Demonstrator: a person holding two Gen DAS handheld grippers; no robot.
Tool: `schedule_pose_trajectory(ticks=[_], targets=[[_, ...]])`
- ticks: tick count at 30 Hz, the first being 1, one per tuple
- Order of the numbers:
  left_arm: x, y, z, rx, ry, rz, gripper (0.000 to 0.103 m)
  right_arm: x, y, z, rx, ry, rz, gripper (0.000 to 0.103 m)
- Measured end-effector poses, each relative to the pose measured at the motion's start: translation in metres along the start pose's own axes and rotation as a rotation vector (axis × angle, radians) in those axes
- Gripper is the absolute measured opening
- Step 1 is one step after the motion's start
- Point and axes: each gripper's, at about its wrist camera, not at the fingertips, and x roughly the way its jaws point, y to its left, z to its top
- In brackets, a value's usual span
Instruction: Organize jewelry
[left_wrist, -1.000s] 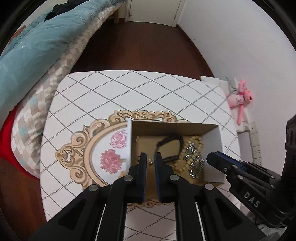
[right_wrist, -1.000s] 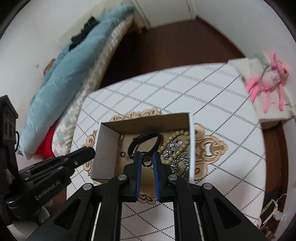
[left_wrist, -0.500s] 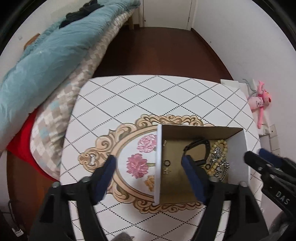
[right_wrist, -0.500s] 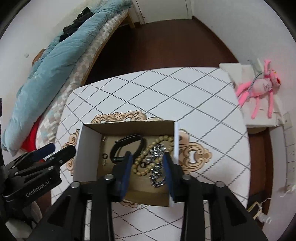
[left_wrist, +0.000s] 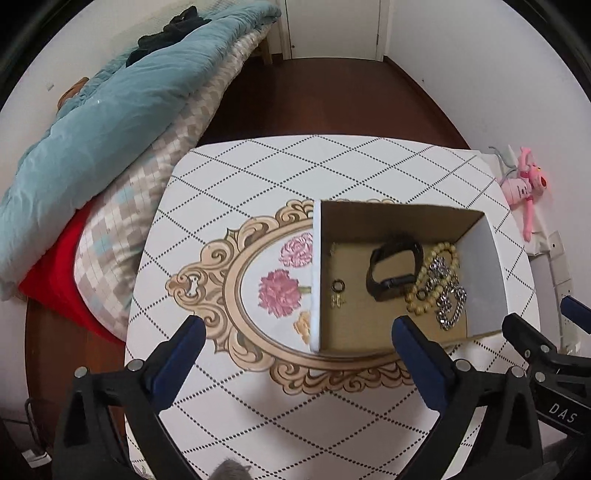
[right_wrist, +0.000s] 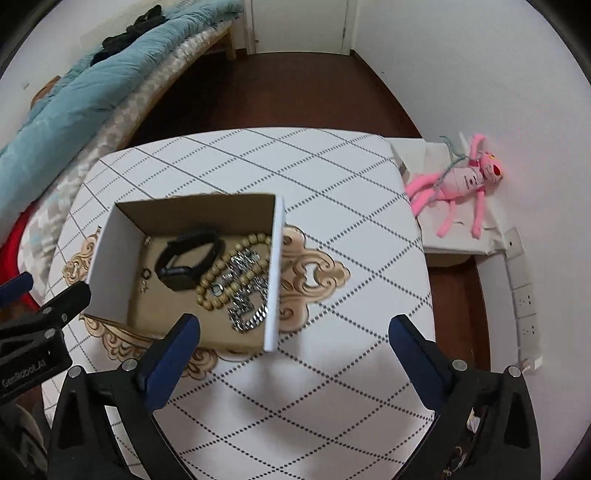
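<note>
An open cardboard box (left_wrist: 484, 273) (right_wrist: 110, 254) stands on the patterned table (left_wrist: 258, 173) (right_wrist: 332, 206). Inside lie a black watch band (left_wrist: 393, 269) (right_wrist: 184, 260), a wooden bead bracelet (left_wrist: 441, 254) (right_wrist: 221, 280), a silver chain (left_wrist: 450, 302) (right_wrist: 247, 295), a small dark ring (left_wrist: 337, 285) (right_wrist: 146, 273) and a small gold earring (left_wrist: 336, 301) (right_wrist: 142, 286). My left gripper (left_wrist: 297, 332) is open and empty, above the table near the box's front left corner. My right gripper (right_wrist: 295, 332) is open and empty, above the box's front right corner.
A bed with a teal quilt (left_wrist: 110, 110) (right_wrist: 74, 92) lies left of the table. A pink plush toy (left_wrist: 524, 184) (right_wrist: 458, 184) lies on a white ledge to the right, by the wall. Dark wood floor and a door lie beyond.
Both grippers were shut on small pieces over the box. They have opened wide, the pieces now lie in the box, and both grippers have drawn back and up.
</note>
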Motion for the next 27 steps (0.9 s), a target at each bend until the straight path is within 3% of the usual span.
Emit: schedule_pose_trajectory(ticks=[9, 27], targets=[[-0.048, 0.0, -0.016, -0.026, -0.054, -0.02, 0.103, -0.037, -0.005, -0.014, 0.019, -0.058, -0.003, 0.103], [-0.214, 0.009, -0.043, -0.02, -0.312, -0.05, 0.103, -0.23, -0.008, -0.057, 0.026, -0.353, -0.035, 0.103]])
